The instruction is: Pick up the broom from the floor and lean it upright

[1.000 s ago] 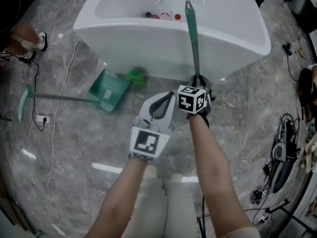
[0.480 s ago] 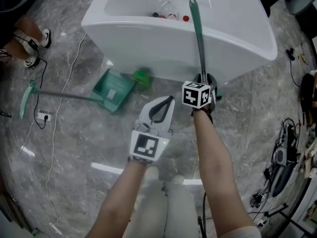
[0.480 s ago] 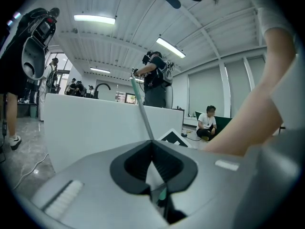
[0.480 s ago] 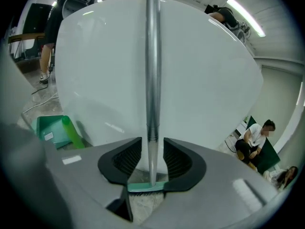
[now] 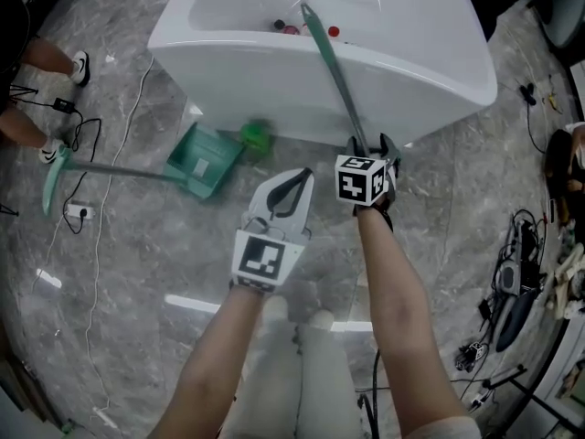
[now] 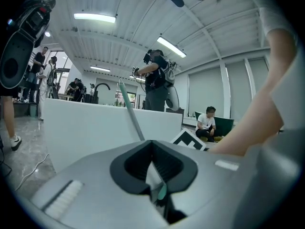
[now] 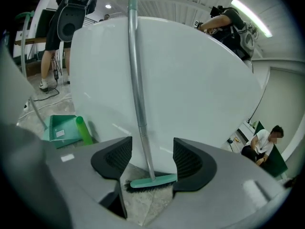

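**Broom propped on the bathtub, right tool spread around its handle**

Your right tool has just been opening. Its jaws now stand wide apart with the broom handle between them, and neither pad touches it. The broom stands upright, tilted back against the white bathtub. Its green head rests on the grey floor just below the gap between the jaws. Your left tool hangs just beside the right one, on its left, with its jaws pressed together on nothing. A green dustpan lies on the floor by the bathtub, well left of both tools.
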